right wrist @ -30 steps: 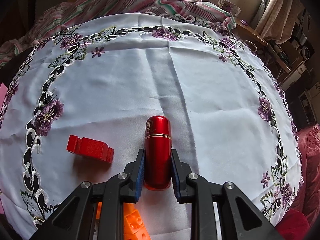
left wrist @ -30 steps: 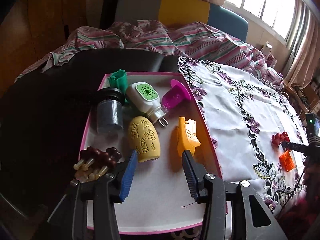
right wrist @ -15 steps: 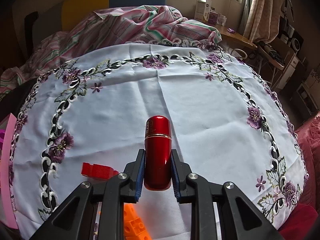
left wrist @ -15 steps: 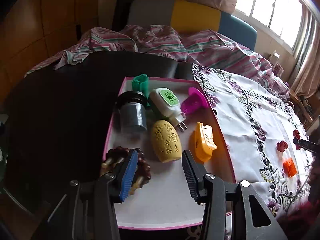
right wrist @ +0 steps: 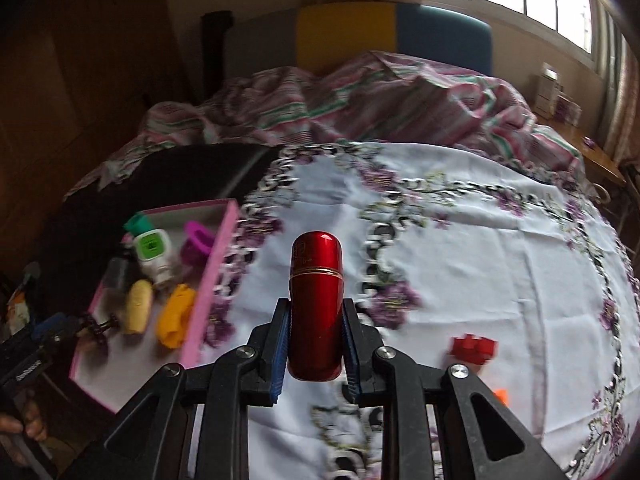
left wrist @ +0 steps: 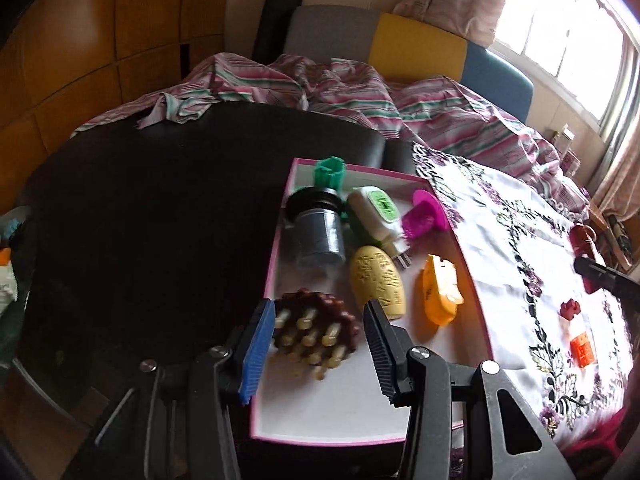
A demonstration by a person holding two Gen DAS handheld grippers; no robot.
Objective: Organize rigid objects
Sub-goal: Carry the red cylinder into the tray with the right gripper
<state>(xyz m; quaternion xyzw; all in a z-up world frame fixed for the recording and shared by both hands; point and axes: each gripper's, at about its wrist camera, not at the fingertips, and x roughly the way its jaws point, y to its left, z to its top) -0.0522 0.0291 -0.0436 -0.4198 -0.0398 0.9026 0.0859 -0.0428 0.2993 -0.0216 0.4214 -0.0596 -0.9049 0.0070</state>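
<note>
- My right claw is clamped on one red capsule, held clear above the white cloth; both pads press its lower half, and its rounded top sticks out forward past my fingertips
- My left claw stands wide, gripping nothing; it hangs over the near end of the pink tray, with the bead massager showing between the fingers; I cannot tell whether either finger touches it
- One tray, and in it I count seven things: one bead massager, one yellow oval, one orange clip, one dark jar, one white plug with a green face, one magenta piece, one green piece
- On the cloth to the tray's right: one red block and one orange block, near each other but apart
- From the right wrist the red block shows blurred; the orange block is mostly hidden behind my own finger
- From the left wrist the capsule is only a red blur at the right edge, partly covered by the right claw's dark finger
- The green piece is half hidden behind the jar; the tray's near right corner is covered by my left finger
- The whole right view is smeared, so the tray's contents there are mere colour patches
</note>
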